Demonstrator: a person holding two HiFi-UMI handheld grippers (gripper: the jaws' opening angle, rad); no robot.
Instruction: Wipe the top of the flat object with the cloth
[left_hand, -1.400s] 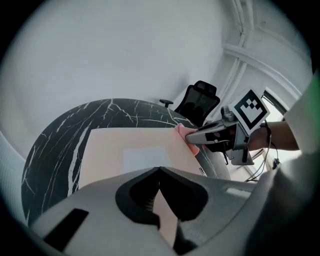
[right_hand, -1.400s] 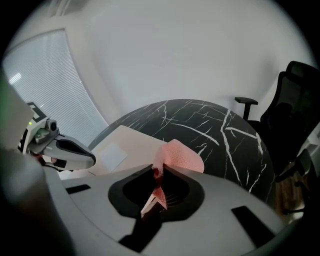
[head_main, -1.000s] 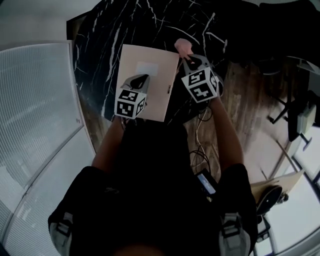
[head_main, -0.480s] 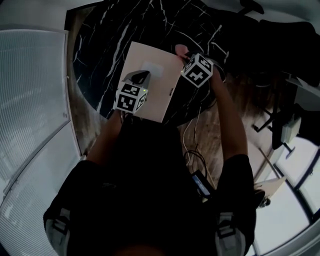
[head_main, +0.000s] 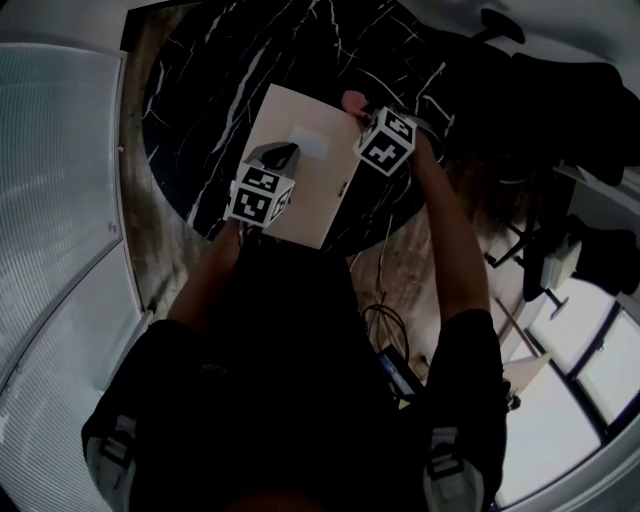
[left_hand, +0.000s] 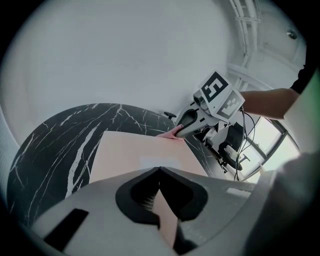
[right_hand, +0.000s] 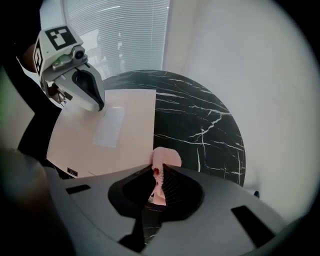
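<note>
Between the right gripper's (right_hand: 155, 172) jaws sits a pink cloth (right_hand: 165, 157), pinched tight. A rounded wad of it sticks out past the tips. The wad rests on the black marble table (right_hand: 200, 115), right at the edge of the beige flat board (right_hand: 100, 145), near the board's far right corner. Whether it overlaps the board can't be told.

Left gripper (left_hand: 159, 172): jaws closed, tips meeting, nothing clamped. Only the board (left_hand: 135, 155) shows through the slit behind the tips. In the right gripper view the left gripper (right_hand: 97, 106) has its tip down on the board's top, next to a pale rectangular patch (right_hand: 110, 126).

Head view: the left gripper (head_main: 280, 155) is over the near-left part of the board (head_main: 310, 190). The right gripper (head_main: 362, 112) is at the far right corner with the cloth (head_main: 352, 100) poking out. The two grippers are apart, with the patch (head_main: 310, 141) between them. The board lies flat on the round table (head_main: 220, 90), and its near edge reaches the table's rim. The person's bare forearms run back from both grippers.
</note>
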